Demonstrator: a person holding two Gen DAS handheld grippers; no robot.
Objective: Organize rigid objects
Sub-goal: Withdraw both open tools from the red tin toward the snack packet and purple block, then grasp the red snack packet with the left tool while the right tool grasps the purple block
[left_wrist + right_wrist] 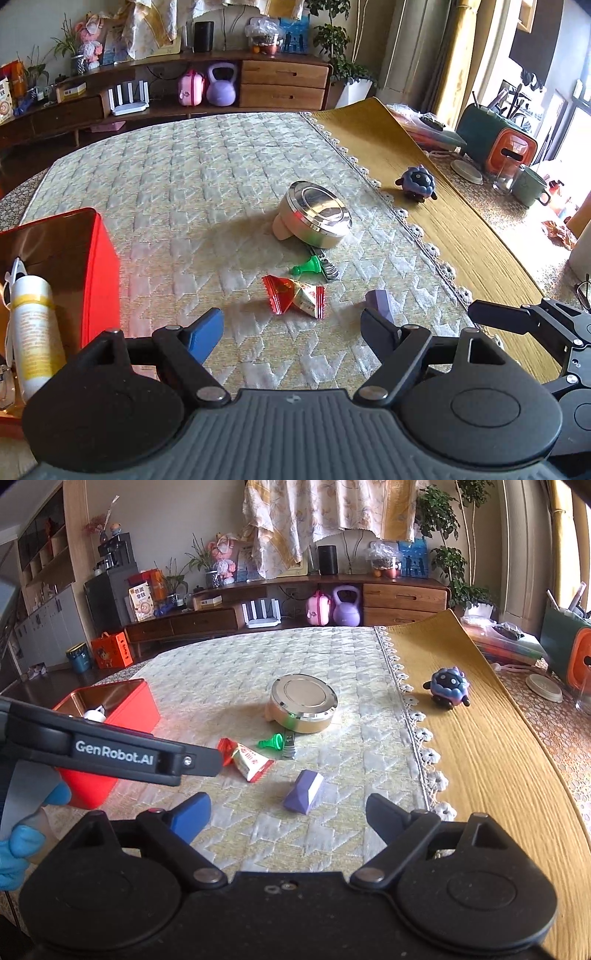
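1. Left gripper (291,334): jaws spread wide and empty, hovering low over the quilted cloth (207,177) with the red-and-white wrapped packet (295,295) just ahead of them.
2. Right gripper (288,818): jaws likewise apart and empty; the purple faceted block (304,791) lies just ahead, between the fingers' lines.
3. Red tin box (99,273): open, at the left, already holding a white-and-yellow tube (31,328); probably the container for the loose items.
4. Risk, crowding: the green pawn-shaped piece (307,265) touches a metal clip-like tool (325,266), both just beside the round steel tin (314,214). A wide closing grasp may catch two items or knock the tin.
5. Risk, slip: the purple block's sloped faces may squirt out of flat pads if pinched off-centre.
6. Risk, collision: the two grippers work close together; the left one already crosses the right wrist view, so reaching at once may make them clash.
7. Blue round toy (448,687): sits apart on the yellow mat (480,757); it may roll if nudged.
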